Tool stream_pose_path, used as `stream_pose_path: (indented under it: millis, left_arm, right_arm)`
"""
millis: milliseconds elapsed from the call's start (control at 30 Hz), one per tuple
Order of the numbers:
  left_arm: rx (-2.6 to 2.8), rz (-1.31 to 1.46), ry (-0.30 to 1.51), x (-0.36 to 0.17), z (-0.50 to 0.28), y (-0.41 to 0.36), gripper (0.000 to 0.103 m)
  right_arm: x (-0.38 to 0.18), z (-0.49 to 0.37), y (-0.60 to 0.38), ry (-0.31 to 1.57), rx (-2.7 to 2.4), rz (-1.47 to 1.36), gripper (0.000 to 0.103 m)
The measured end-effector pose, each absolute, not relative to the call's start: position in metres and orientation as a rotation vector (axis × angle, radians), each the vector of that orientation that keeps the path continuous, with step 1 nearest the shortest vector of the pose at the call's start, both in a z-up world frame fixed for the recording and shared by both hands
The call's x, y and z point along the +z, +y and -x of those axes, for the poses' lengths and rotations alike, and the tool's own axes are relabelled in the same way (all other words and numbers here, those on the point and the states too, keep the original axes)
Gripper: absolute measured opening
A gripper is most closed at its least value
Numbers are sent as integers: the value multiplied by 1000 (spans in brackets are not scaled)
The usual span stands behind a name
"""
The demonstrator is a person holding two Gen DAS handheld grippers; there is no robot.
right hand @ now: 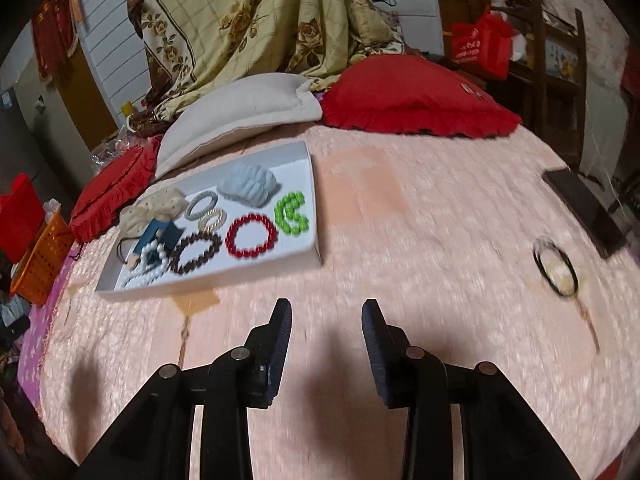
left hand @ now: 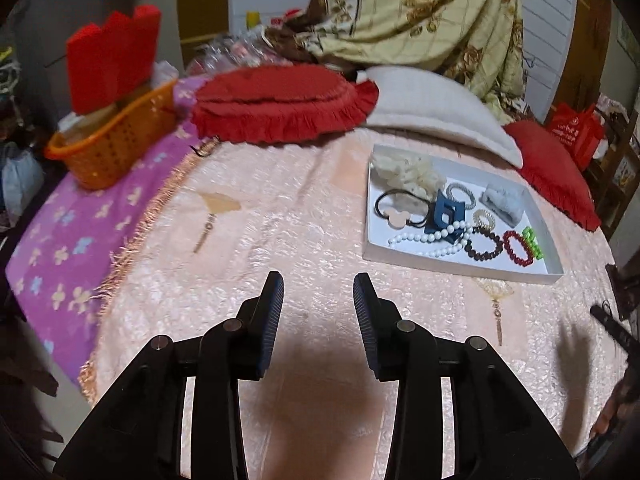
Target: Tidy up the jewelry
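Note:
A white tray (left hand: 374,242) lies on the pink bedspread; it also shows in the right wrist view (right hand: 310,168). It holds a red bead bracelet (right hand: 251,236), a green bead bracelet (right hand: 292,215), a brown bead bracelet (right hand: 197,253), a white pearl necklace (left hand: 424,237), a blue claw clip (left hand: 446,212), scrunchies and coil hair ties. A black hair tie (right hand: 556,266) lies loose on the bedspread, right of the tray. My left gripper (left hand: 319,288) is open and empty, left of the tray. My right gripper (right hand: 326,314) is open and empty, between tray and hair tie.
Red fringed cushions (left hand: 280,104) and a cream pillow (left hand: 436,110) lie behind the tray. An orange basket (left hand: 112,144) stands at the far left on a purple cloth. A dark phone (right hand: 584,212) lies near the bed's right edge.

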State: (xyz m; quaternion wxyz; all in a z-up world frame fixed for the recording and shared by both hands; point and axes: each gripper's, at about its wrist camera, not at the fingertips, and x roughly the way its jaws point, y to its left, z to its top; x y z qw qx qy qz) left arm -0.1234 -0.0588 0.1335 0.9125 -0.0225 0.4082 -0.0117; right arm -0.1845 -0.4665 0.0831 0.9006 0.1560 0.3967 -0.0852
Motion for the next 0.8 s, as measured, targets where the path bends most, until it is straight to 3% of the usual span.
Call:
stream_pose_path:
  millis: [100, 200, 333, 633, 800]
  left_arm:
    - [-26, 65, 818, 141, 137, -56, 39]
    - [-27, 53, 807, 143, 148, -56, 48]
    - [-48, 41, 820, 138, 141, -53, 49]
    - [-135, 116, 934, 115, 67, -57, 49]
    - [-167, 130, 1010, 85, 18, -75, 48]
  right_arm:
    - [80, 203, -464, 825, -179, -362, 35]
    - [81, 219, -462, 802, -178, -390, 35]
    - [85, 219, -458, 799, -170, -388, 35]
    - [105, 128, -468, 804, -171, -293, 36]
    - [89, 76, -470, 871, -178, -240, 36]
